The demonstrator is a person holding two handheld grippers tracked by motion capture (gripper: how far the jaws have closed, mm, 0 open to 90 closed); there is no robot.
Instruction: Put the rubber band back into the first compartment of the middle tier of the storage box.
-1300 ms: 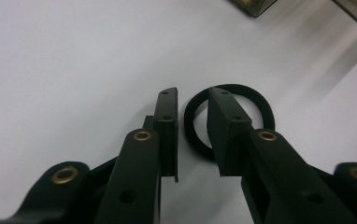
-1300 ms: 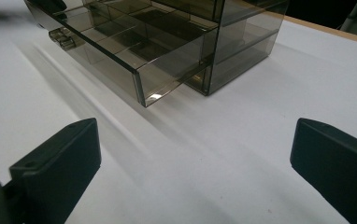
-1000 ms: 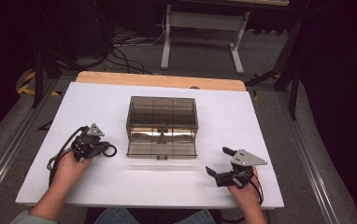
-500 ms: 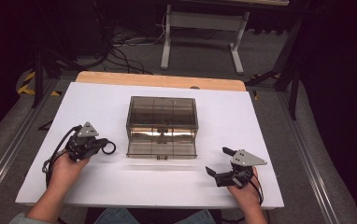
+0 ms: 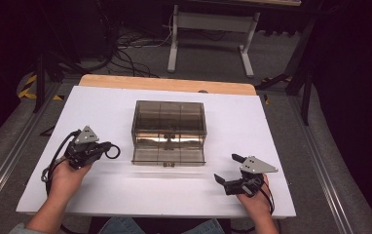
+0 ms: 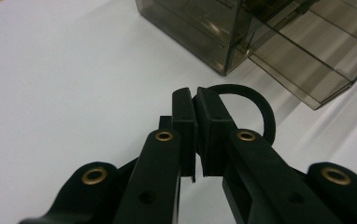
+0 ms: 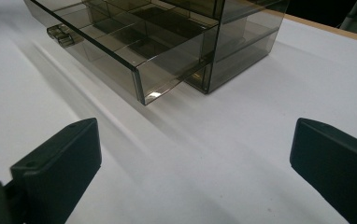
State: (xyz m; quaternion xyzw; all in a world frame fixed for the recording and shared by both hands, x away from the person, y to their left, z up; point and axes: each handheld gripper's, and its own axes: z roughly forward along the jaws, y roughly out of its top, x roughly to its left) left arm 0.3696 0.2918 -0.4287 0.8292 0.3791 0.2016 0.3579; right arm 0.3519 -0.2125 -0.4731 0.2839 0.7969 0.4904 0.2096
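**Smoked-plastic drawer stands pulled out, loop in my left fingers**

Smoked, see-through plastic makes up the drawer box (image 5: pixel 169 124), which sits at the middle of the white bench (image 5: pixel 271 126). Its bottom drawer (image 5: pixel 168 155) stands pulled out toward me, long axis running across my front, a small handle (image 5: pixel 168 164) at the middle of its front edge.

My left gripper (image 5: pixel 105 146) sits just left of the drawer, its fingers (image 6: pixel 185 121) pressed together on a black rubber loop (image 6: pixel 256 105), which curls out beyond the tips toward the drawer's left corner. My right gripper (image 5: pixel 227 169) rests right of the drawer and nearer to me than its front edge, fingers (image 7: pixel 69 154) spread wide with nothing between them.

I judge the left hand the nearer one for the coming move: the open drawer lies to its right, a short carry up and over the low side wall. Bare bench surrounds the box on every side, so both hands have free room; the drawer's rim is the one edge to clear.
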